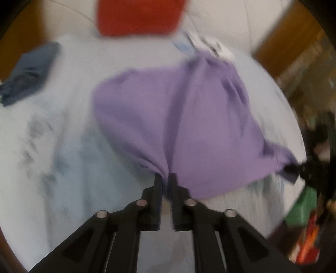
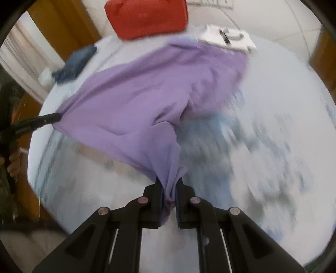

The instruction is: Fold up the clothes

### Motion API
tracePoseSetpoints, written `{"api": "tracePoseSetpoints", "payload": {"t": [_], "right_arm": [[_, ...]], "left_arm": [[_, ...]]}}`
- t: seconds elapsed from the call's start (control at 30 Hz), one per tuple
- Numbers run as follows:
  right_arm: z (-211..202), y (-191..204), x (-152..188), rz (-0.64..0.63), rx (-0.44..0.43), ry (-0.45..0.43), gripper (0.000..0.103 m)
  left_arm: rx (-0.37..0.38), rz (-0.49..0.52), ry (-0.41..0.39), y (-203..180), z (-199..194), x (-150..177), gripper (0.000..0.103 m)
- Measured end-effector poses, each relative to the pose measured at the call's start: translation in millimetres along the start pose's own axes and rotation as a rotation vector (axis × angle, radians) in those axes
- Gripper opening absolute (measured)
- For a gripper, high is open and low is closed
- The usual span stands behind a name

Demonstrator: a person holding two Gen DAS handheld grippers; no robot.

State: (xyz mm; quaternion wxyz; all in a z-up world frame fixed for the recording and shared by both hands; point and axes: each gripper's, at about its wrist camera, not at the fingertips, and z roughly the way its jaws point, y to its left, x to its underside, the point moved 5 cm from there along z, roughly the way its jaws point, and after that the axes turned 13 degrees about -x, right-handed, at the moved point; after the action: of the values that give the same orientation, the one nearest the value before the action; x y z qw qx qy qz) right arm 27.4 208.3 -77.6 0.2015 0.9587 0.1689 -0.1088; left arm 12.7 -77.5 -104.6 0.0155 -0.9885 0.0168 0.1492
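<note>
A purple garment (image 1: 189, 117) hangs stretched above a pale blue patterned sheet (image 1: 63, 147). My left gripper (image 1: 166, 178) is shut on one bunched corner of it. My right gripper (image 2: 169, 184) is shut on another bunched corner of the purple garment (image 2: 147, 94), with cloth hanging down between the fingers. The left gripper shows in the right wrist view (image 2: 56, 117) at the garment's left corner. The right gripper shows in the left wrist view (image 1: 294, 168) at the garment's right corner. Both views are blurred by motion.
A dark blue garment (image 1: 27, 75) lies crumpled at the far left of the sheet (image 2: 262, 126). A red bag (image 1: 138, 16) sits at the far edge, also seen in the right wrist view (image 2: 147, 16). A white paper with a dark object (image 2: 229, 37) lies at the far right.
</note>
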Motion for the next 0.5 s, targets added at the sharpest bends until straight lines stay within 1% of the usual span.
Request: {"api": "tracePoseSetpoints", "payload": {"t": [0.03,0.07,0.1,0.13,0.17,0.2,0.23,0.27,0.3,0.37,0.43,0.5], "right_arm": [[0,-8,12,0.018,0.009,0.030,0.009],[1,-16,25,0.038,0.018,0.061,0.009],[2,-24,37,0.057,0.027,0.091,0.009],[2,-32,50,0.077,0.036,0.122,0.010],[3,-41,62,0.097,0.045,0.152,0.018],[-2,-48,65,0.110,0.061,0.145,0.031],[-8,-55,66,0.123,0.077,0.133,0.039],[-19,-62,60,0.141,0.073,0.093,0.054],[-31,-69,54,0.159,0.066,0.049,0.065],[-55,-83,42,0.196,0.053,-0.038,0.068],[-69,-101,16,0.235,0.031,-0.131,0.068],[-78,-123,-15,0.284,-0.001,-0.222,0.068]], "left_arm": [[-0.006,0.018,0.019,-6,3,6,0.031],[-0.032,0.022,0.016,-6,4,5,0.036],[-0.056,0.009,0.000,-2,2,-1,0.038],[-0.071,-0.015,-0.020,4,-1,-9,0.043],[-0.085,-0.040,-0.040,11,-4,-17,0.050],[-0.104,-0.064,-0.063,18,-7,-26,0.054],[-0.141,-0.087,-0.090,27,-8,-39,0.063],[-0.183,-0.110,-0.112,36,-7,-51,0.066],[-0.209,-0.130,-0.121,44,-3,-62,0.066],[-0.249,-0.166,-0.124,60,10,-85,0.066],[-0.267,-0.196,-0.118,72,25,-105,0.066],[-0.291,-0.195,-0.111,76,41,-127,0.066]]}}
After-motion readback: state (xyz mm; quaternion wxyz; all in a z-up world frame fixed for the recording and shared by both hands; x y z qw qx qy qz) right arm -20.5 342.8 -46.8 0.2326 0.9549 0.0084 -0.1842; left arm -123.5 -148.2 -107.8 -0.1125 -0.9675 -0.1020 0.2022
